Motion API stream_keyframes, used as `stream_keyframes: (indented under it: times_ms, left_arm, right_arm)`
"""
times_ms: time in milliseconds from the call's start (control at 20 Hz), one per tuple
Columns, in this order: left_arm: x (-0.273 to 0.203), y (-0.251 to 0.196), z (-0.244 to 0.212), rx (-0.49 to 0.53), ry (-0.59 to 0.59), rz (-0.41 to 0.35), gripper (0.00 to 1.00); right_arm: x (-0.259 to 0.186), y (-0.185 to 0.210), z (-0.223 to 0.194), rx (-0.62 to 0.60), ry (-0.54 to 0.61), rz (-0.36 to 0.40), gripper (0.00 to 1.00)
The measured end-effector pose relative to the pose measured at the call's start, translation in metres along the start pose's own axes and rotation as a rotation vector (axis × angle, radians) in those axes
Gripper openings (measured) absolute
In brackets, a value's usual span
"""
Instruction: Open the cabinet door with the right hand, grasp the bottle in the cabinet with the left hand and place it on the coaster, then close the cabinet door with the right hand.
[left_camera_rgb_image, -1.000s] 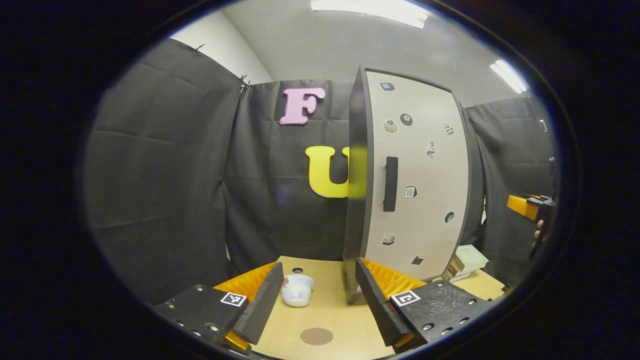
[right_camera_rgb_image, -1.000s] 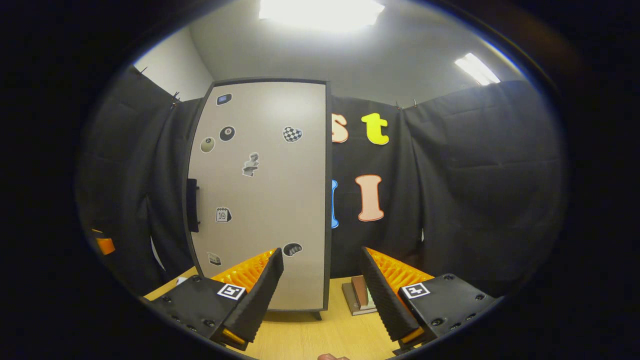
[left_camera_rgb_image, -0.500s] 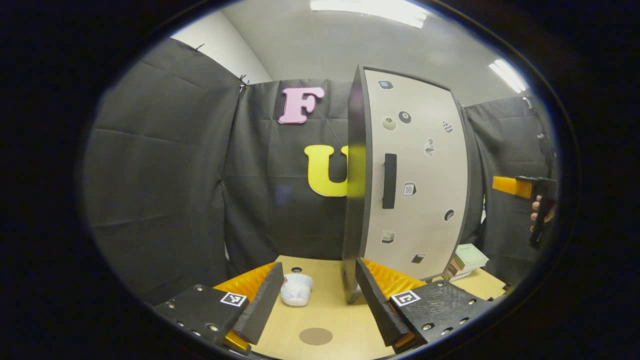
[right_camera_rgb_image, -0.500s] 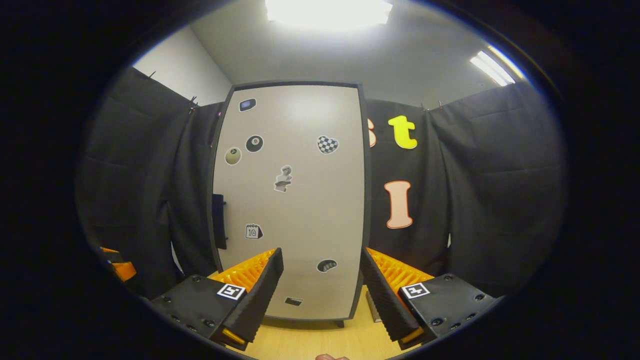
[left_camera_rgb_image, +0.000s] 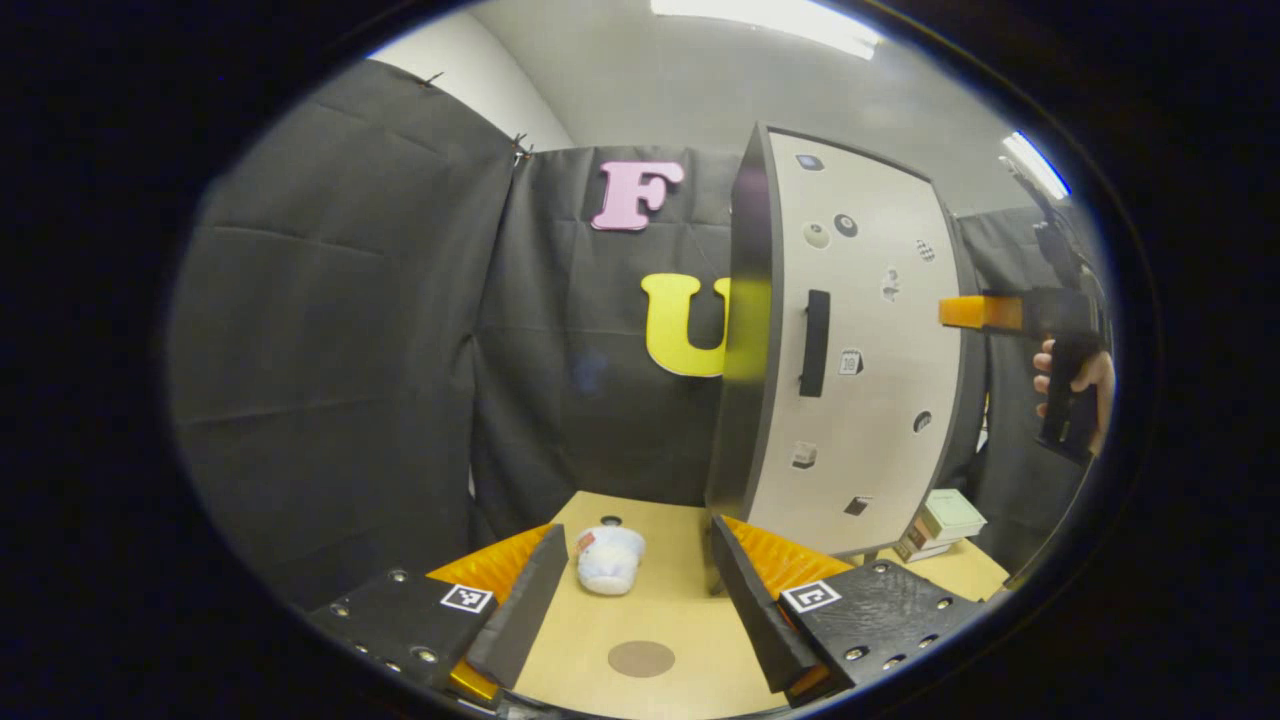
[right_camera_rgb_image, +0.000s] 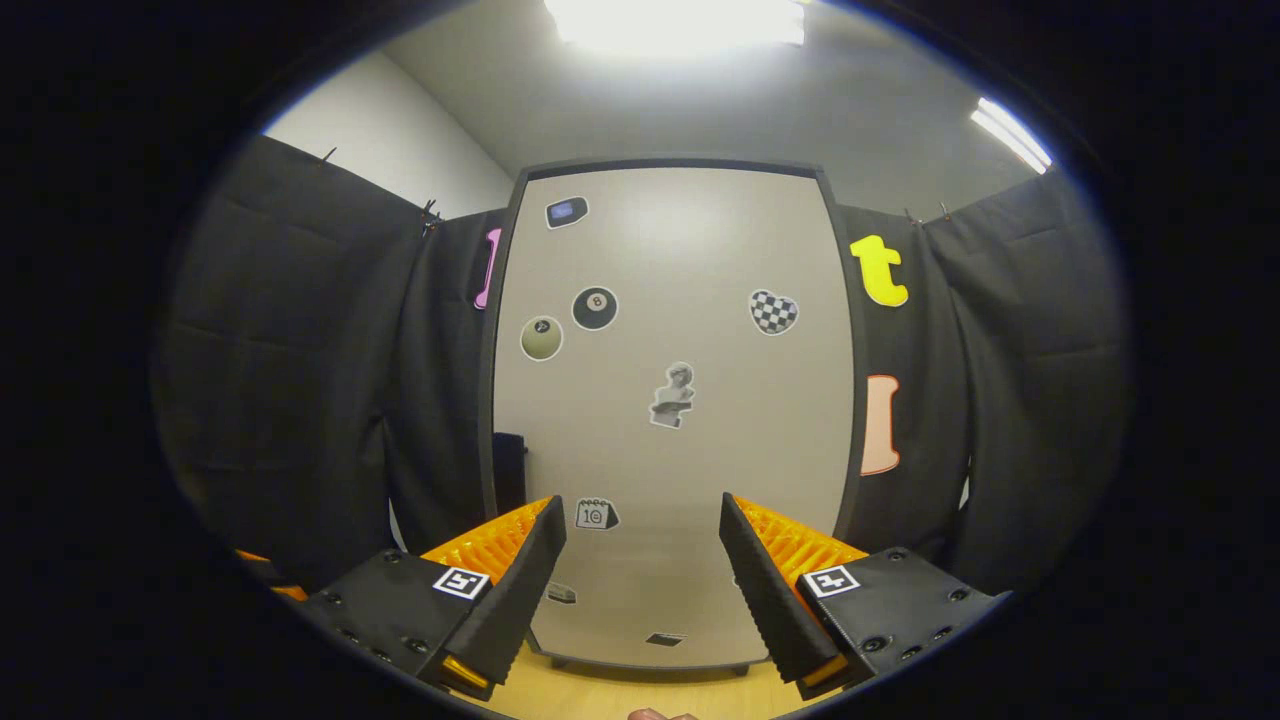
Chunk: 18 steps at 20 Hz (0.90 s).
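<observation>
Fingers of your left gripper (left_camera_rgb_image: 635, 590) stand wide apart and empty in the left gripper view, above the table (left_camera_rgb_image: 690, 610) with the round coaster (left_camera_rgb_image: 641, 658) just ahead. A white cup-like object (left_camera_rgb_image: 610, 560) lies beyond. The cabinet door (left_camera_rgb_image: 860, 350) is closed, its black handle (left_camera_rgb_image: 815, 343) untouched; your right gripper (left_camera_rgb_image: 985, 312) hangs level with it, off to the side.

In the right gripper view, your right gripper (right_camera_rgb_image: 640, 580) is likewise spread wide, holding nothing, facing the door (right_camera_rgb_image: 670, 410); the handle (right_camera_rgb_image: 509, 472) sits left of it. Opening is the step in hand: shift left onto the handle. The bottle is hidden inside.
</observation>
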<state>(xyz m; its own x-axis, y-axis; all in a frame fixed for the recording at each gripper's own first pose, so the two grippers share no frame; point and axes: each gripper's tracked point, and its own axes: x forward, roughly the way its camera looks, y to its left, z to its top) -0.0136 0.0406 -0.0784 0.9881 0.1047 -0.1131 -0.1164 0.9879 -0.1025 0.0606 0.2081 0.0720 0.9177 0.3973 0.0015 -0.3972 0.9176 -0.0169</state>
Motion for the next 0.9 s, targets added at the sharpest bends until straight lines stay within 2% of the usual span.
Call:
stream_keyframes:
  times_ms: [200,450,500,550,650,700,750,900]
  left_arm:
    - [-0.007,0.014,-0.012,-0.013,0.019,0.039,0.87]
    - [-0.011,0.035,-0.016,-0.014,0.027,0.079,0.87]
    - [-0.011,0.039,-0.019,-0.015,0.033,0.087,0.87]
    - [-0.011,0.043,-0.021,-0.017,0.038,0.094,0.87]
    - [-0.012,0.05,-0.027,-0.02,0.049,0.107,0.87]
    - [-0.012,0.053,-0.031,-0.02,0.055,0.117,0.87]
    - [-0.011,0.058,-0.034,-0.019,0.063,0.13,0.87]
    - [-0.01,0.066,-0.04,-0.013,0.079,0.154,0.87]
  right_arm:
    - [0.026,0.037,0.004,-0.006,-0.004,0.051,0.98]
    - [0.058,0.07,-0.004,0.025,0.014,0.069,0.98]
    - [0.064,0.075,-0.007,0.034,0.018,0.067,0.94]
    - [0.071,0.079,-0.011,0.04,0.027,0.066,0.98]
    - [0.083,0.083,-0.019,0.033,0.049,0.052,0.98]
    - [0.089,0.085,-0.023,0.028,0.06,0.045,0.94]
    - [0.095,0.089,-0.028,0.028,0.07,0.043,0.98]
    - [0.109,0.092,-0.042,0.039,0.111,0.029,0.98]
